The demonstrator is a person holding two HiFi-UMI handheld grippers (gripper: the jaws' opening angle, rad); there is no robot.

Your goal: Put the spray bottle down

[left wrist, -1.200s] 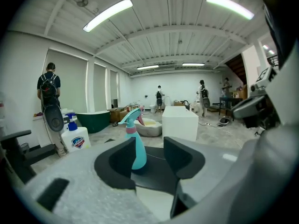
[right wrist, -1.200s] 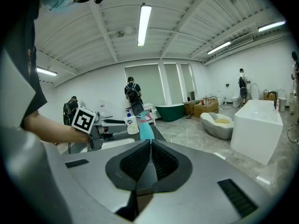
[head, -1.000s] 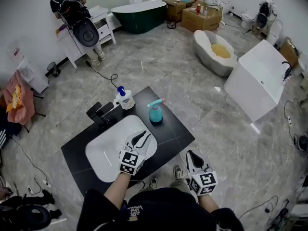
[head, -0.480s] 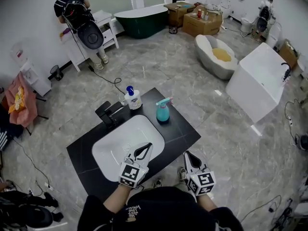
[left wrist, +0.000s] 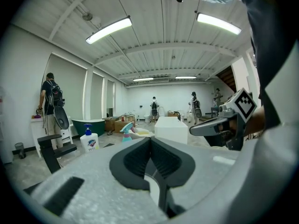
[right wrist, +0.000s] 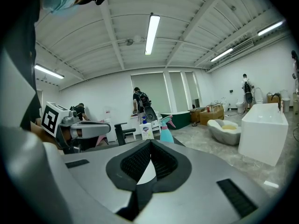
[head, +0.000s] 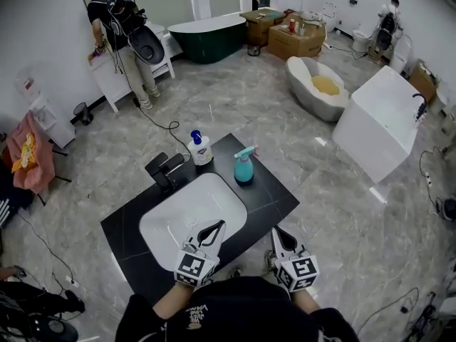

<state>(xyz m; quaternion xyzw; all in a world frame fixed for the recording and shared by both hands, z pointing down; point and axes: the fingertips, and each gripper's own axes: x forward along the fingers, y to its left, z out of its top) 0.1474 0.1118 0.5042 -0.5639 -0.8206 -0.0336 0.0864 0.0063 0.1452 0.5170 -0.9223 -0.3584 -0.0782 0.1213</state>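
The teal spray bottle (head: 244,167) with a pink trigger stands upright on the black counter (head: 274,191), right of the white basin (head: 171,223). It also shows small in the left gripper view (left wrist: 126,132) and in the right gripper view (right wrist: 166,129). My left gripper (head: 215,226) is shut and empty over the basin's near edge, well short of the bottle. My right gripper (head: 275,233) is shut and empty just off the counter's near right edge. Neither touches the bottle.
A white soap pump bottle (head: 201,149) and a black faucet (head: 165,170) stand at the counter's far side. A person (head: 121,27) works at a white cabinet far left. A green bathtub (head: 209,29), cardboard boxes (head: 293,33), an oval tub (head: 318,86) and a white tub (head: 377,117) ring the floor.
Both grippers have drawn back toward me, away from the spray bottle. The left gripper's jaws have shut. The bottle stays standing on the counter.
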